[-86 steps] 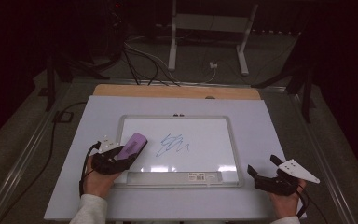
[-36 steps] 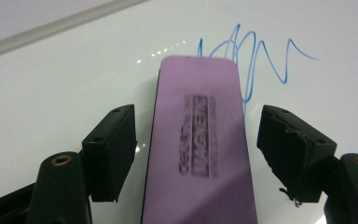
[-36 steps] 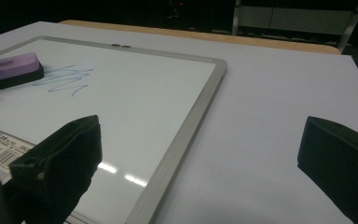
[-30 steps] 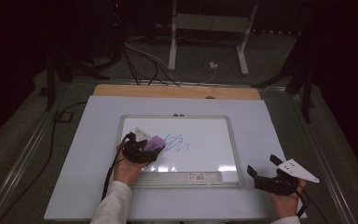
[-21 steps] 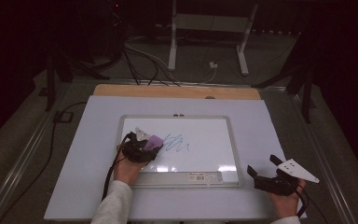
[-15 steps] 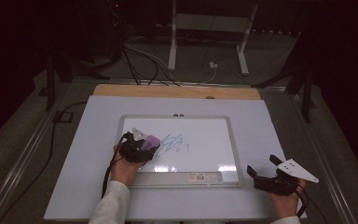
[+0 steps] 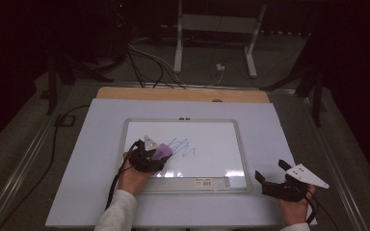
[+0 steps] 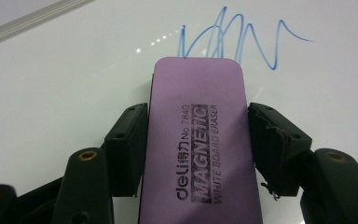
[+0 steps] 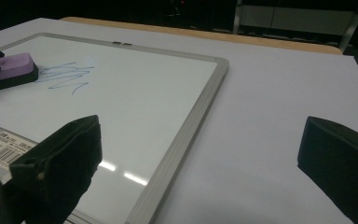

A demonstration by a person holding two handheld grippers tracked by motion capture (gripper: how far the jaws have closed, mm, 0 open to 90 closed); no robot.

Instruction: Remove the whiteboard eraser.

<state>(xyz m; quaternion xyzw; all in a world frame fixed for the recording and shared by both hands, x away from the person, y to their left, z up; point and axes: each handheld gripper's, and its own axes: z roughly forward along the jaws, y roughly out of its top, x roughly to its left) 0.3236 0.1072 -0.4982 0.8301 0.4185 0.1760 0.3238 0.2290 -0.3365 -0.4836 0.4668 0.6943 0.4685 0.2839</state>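
Eraser clamped by its long sides between the two jaws of the left gripper, lying flat on the whiteboard, its front edge touching the near loops of the blue scribble. Grasp and approach thus appear done, whereas the wiping is judged barely begun, since the scribble ahead of the eraser is almost wholly intact. Right gripper, jaws wide apart and holding nothing, rests on the table just off the board's near corner, well apart from the eraser.
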